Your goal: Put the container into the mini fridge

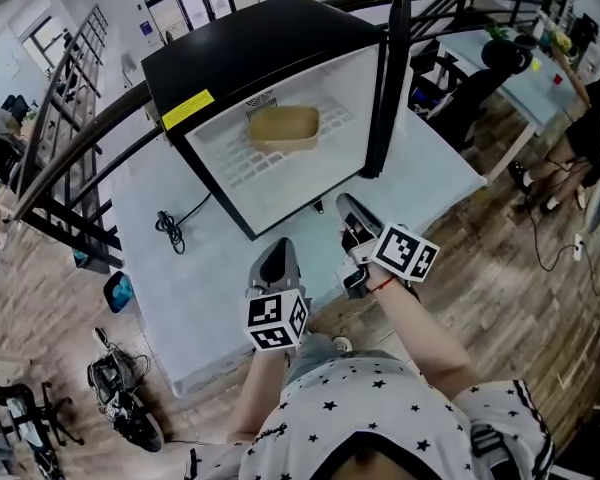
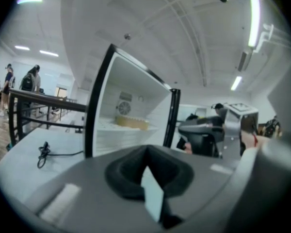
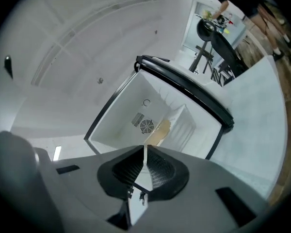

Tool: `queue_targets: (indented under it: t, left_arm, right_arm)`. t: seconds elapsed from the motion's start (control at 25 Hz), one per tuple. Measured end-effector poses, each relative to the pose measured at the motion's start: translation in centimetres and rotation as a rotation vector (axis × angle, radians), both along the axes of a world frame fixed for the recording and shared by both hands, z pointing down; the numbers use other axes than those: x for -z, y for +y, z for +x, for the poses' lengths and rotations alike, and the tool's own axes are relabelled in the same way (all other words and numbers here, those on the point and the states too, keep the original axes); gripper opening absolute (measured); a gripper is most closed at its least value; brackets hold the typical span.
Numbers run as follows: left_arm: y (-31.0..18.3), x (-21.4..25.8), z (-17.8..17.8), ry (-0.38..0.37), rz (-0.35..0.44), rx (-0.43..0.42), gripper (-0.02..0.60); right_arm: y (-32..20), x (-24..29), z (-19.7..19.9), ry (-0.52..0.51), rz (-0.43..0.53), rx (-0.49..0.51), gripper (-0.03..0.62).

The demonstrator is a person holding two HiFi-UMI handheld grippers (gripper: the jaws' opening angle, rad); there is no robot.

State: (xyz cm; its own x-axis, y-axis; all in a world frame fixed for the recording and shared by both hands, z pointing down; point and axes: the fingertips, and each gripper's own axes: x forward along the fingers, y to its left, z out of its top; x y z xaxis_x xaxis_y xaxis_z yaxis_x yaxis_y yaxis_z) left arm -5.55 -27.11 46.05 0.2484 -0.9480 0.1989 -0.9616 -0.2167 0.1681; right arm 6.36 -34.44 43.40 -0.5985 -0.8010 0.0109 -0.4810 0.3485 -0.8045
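The black mini fridge (image 1: 265,43) stands on the white table (image 1: 195,298) with its door (image 1: 385,88) swung open to the right. A tan container (image 1: 284,128) rests on the wire shelf inside; it also shows in the left gripper view (image 2: 132,122) and the right gripper view (image 3: 157,132). My left gripper (image 1: 277,255) is in front of the fridge opening, jaws together and empty (image 2: 146,152). My right gripper (image 1: 348,208) is beside it, nearer the door, rolled on its side, jaws shut with nothing between them (image 3: 144,148). Both grippers are clear of the container.
A black power cord (image 1: 170,228) lies on the table left of the fridge. A dark railing (image 1: 70,138) runs behind the table. Office chairs (image 1: 470,93) and a desk with a person (image 1: 590,118) are at the right; a small motorbike (image 1: 120,388) stands on the floor at lower left.
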Motion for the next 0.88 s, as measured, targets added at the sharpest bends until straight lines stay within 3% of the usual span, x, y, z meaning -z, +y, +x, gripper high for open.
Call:
queue_targets:
  t: [0.2, 0.88]
  left_arm:
    - [1.1, 0.5, 0.2, 0.008, 0.013, -0.028, 0.006]
    - [8.5, 0.6, -0.4, 0.052, -0.004, -0.149, 0.006]
  right_arm:
    - [3.1, -0.6, 0.1, 0.2, 0.081, -0.007, 0.029]
    - [14.1, -2.9, 0.0, 0.629, 0.164, -0.105, 0.023]
